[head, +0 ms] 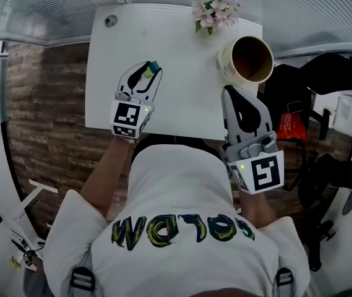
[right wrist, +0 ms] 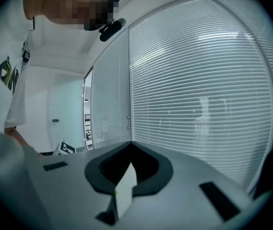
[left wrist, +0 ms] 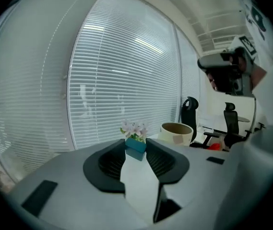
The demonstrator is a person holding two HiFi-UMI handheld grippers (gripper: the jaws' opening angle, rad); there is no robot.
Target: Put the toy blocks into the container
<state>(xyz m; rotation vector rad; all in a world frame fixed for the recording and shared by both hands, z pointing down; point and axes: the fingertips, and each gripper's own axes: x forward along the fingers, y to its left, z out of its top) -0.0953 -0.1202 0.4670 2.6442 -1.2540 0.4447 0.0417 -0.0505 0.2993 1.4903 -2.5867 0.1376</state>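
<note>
Left gripper hovers over left half of white table, inside left edge. Its fingers pinch a teal toy block at the tips, and the block is clear of the tabletop.

Container, cream, mouth open and upward, stands at far right corner close to right edge. Flowers at far edge, just left of it.

Bare tabletop runs between block and container.

Right gripper over near right edge, just near of container. Its fingers are pressed together with nothing between them.
</note>
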